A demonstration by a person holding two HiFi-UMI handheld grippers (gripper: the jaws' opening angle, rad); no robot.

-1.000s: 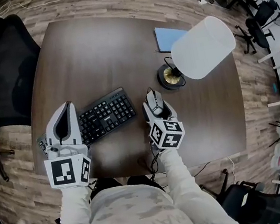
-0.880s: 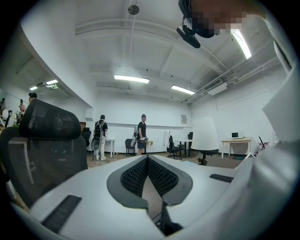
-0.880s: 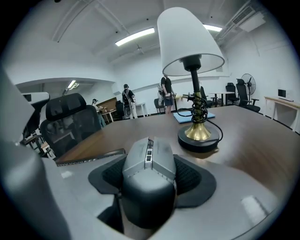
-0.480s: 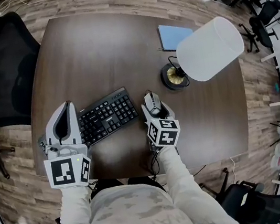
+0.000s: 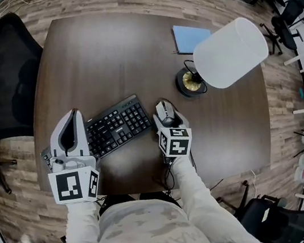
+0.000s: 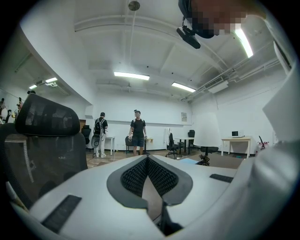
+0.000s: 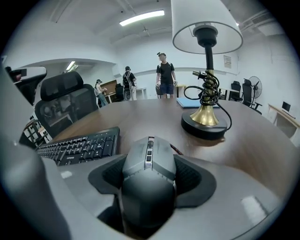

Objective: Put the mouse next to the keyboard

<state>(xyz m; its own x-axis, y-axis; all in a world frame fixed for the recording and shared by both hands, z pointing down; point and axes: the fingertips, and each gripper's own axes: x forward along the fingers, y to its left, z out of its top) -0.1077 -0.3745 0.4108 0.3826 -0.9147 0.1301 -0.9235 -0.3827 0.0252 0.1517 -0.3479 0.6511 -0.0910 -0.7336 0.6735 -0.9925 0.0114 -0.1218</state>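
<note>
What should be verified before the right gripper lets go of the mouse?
1. Right gripper shut on the mouse: ok.
2. Mouse beside the keyboard's right end, not on it: ok.
3. Mouse resting on the table: cannot tell.
4. Lamp base stands apart from the mouse: ok.
5. Left gripper shut and empty, at the keyboard's left end, away from the mouse: ok.
</note>
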